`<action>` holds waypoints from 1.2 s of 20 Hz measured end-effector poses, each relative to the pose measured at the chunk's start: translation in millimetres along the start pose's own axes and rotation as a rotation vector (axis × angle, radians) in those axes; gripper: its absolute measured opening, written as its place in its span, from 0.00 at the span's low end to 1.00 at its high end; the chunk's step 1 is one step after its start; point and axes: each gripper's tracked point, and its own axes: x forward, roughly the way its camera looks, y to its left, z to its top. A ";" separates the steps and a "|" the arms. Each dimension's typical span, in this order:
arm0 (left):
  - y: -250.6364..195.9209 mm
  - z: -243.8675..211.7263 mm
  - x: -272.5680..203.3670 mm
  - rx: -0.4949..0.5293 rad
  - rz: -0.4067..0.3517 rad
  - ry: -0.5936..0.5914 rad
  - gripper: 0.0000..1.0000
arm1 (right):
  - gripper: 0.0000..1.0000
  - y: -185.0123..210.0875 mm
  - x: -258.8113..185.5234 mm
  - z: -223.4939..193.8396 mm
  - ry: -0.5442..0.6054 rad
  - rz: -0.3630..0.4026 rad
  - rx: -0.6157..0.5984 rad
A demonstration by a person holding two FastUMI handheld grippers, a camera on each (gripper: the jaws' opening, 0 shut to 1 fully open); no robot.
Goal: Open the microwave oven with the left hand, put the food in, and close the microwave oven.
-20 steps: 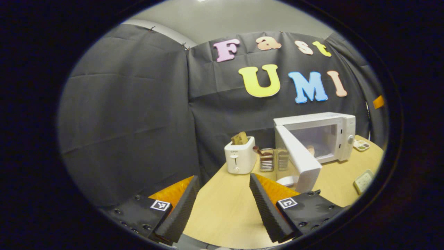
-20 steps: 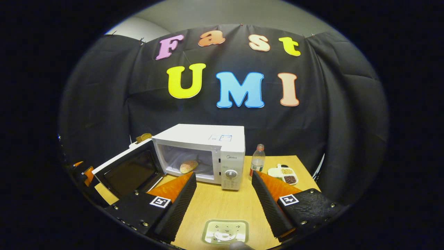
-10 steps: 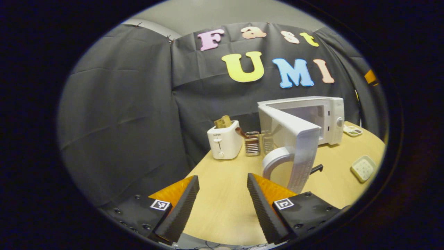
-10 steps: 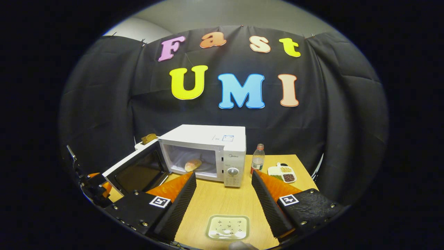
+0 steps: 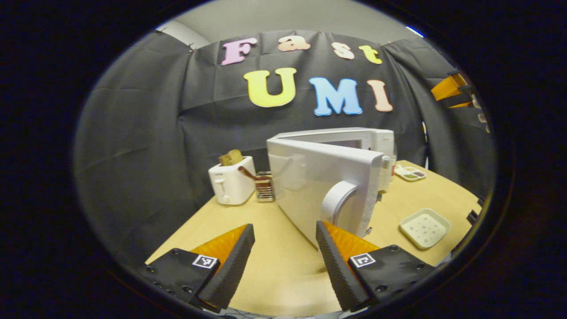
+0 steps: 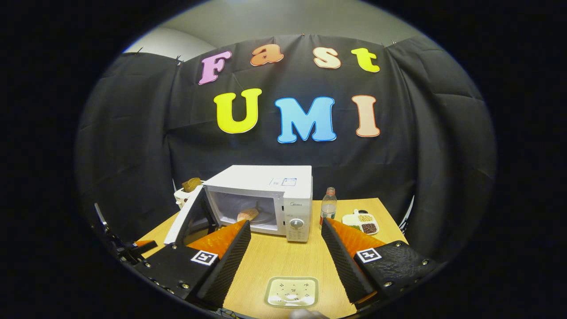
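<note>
Microwave (image 6: 266, 195) door (image 5: 319, 186) ajar, bread roll (image 6: 247, 215) inside, probably on turntable

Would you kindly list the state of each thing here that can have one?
Microwave door: partly open, swung towards shut.
Bread roll: inside the microwave.
Toaster: a slice sticks up from it.
Square dish: empty.
Bottle: upright, capped.
Left gripper: open.
Right gripper: open.

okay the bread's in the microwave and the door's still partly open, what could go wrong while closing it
The open left gripper sits by the door near its handle, gripping nothing; a glancing push might slip off or leave it unlatched. A hard shove could slide the microwave toward the bottle. The bread looks clear of the doorway.
</note>
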 end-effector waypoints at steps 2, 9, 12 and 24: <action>-31.8 7.8 12.3 0.015 -0.068 -0.008 0.93 | 0.98 -9.8 -1.6 1.5 -0.004 -0.018 0.000; -104.8 30.6 79.9 0.050 -0.198 -0.038 0.93 | 0.98 -47.4 -8.0 2.5 0.007 -0.101 0.036; -131.3 39.8 113.1 0.051 -0.229 -0.041 0.93 | 0.98 -64.7 -10.8 8.4 -0.004 -0.142 0.024; -187.3 67.5 221.3 0.037 -0.213 -0.041 0.93 | 0.98 -105.8 10.1 6.8 0.042 -0.190 0.071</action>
